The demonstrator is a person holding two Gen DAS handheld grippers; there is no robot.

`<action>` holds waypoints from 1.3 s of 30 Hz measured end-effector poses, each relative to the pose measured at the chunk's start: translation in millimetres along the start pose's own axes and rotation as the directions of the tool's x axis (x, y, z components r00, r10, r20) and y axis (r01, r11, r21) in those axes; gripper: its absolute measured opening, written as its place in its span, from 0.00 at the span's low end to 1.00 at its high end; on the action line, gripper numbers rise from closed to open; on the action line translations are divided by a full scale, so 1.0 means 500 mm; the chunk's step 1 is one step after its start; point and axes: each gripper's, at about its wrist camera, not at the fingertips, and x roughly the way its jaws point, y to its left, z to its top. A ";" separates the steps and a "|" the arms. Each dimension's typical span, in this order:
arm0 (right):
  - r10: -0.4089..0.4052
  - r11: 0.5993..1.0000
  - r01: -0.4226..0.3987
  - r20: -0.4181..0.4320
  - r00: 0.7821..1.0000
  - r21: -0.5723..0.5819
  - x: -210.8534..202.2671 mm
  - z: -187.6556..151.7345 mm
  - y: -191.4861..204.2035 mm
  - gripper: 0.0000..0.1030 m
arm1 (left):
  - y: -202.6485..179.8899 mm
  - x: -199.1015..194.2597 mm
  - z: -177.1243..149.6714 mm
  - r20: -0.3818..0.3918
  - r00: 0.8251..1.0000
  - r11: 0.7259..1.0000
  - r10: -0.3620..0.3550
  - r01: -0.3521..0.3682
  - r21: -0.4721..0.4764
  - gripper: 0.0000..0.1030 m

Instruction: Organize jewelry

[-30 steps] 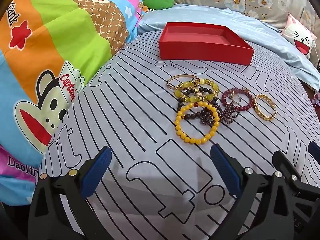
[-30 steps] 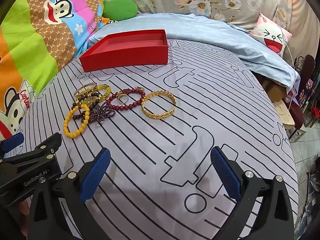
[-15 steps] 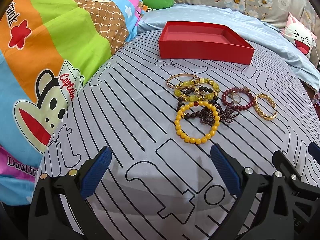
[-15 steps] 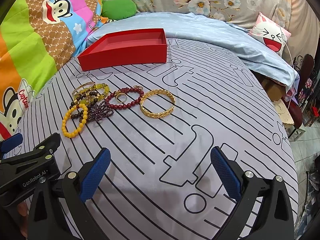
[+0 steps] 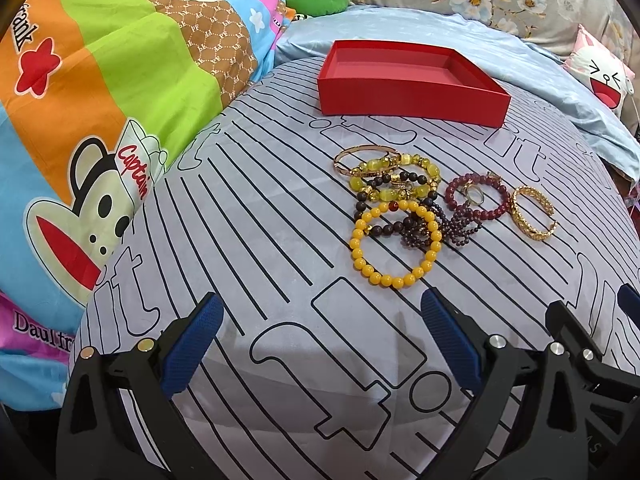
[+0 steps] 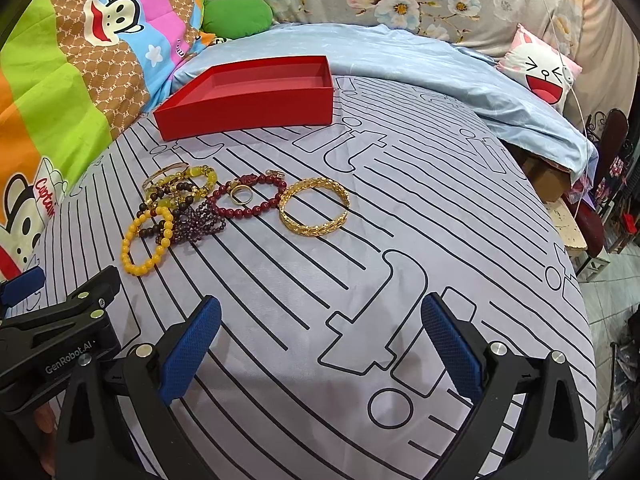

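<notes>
Both the left gripper (image 5: 320, 336) and the right gripper (image 6: 320, 336) hovered with fingers spread wide and empty, low over the bed (image 6: 400, 216). Ahead lay the bracelets, clustered near the yellow bead bracelet (image 5: 394, 242), and the gold bangle (image 6: 314, 213) just beside them; beyond stood the empty red box (image 5: 412, 80). Judging by this, sorting had not begun; next, one gripper needed to close on a single piece.

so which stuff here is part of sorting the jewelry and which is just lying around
Part of the job:
red box
yellow bead bracelet
dark red bead bracelet
gold bangle
ring

Just lying about:
cartoon monkey blanket
green cushion
laughing-face pillow
</notes>
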 end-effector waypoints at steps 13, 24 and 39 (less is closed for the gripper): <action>-0.001 1.000 0.001 -0.002 1.000 0.000 0.003 -0.001 -0.001 0.94 | 0.000 0.005 0.002 -0.005 1.000 1.000 -0.001 0.001 0.001 0.92; 0.001 1.000 -0.001 -0.005 1.000 0.003 0.005 -0.003 -0.004 0.94 | 0.001 0.007 0.003 -0.008 1.000 1.000 -0.001 0.001 0.002 0.92; -0.001 1.000 0.001 -0.005 1.000 0.001 0.005 -0.004 -0.004 0.94 | 0.001 0.009 0.002 -0.010 1.000 1.000 -0.001 0.001 0.002 0.92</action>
